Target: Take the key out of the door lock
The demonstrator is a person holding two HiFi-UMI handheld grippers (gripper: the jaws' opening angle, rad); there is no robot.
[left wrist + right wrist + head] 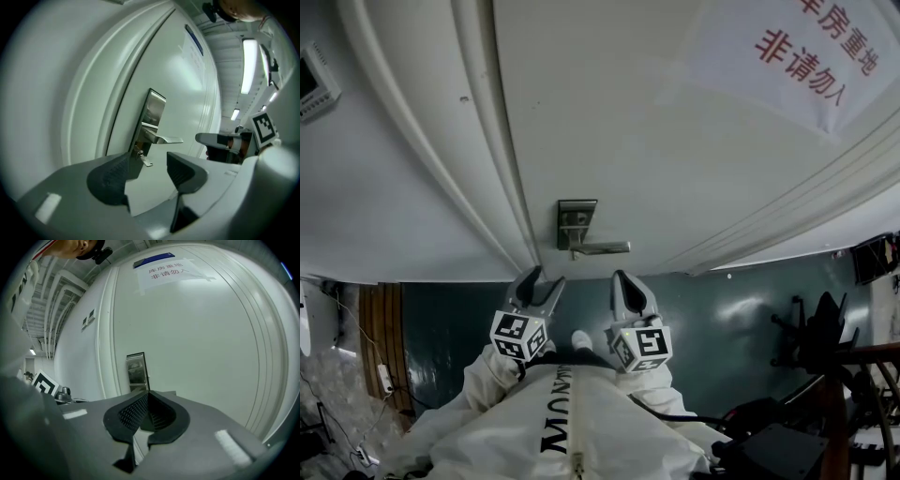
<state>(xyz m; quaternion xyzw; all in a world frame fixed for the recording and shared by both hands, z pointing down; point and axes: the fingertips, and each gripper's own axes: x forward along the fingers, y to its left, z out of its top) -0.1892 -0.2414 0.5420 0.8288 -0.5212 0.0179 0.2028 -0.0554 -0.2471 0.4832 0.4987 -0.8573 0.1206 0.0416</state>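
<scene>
Left tool (149, 172) gapes wide, empty, lined up on key (144, 161) at its 12 o'clock, seated in lock under lever handle (164, 139), apparently poised for pinch. Right tool (147, 405) pressed closed, empty, idle at left tool's 3 o'clock, facing door (201, 343).

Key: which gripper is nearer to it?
Left. The left gripper, open, points at the key just ahead; the right gripper, shut, hangs further right, below the handle.
</scene>
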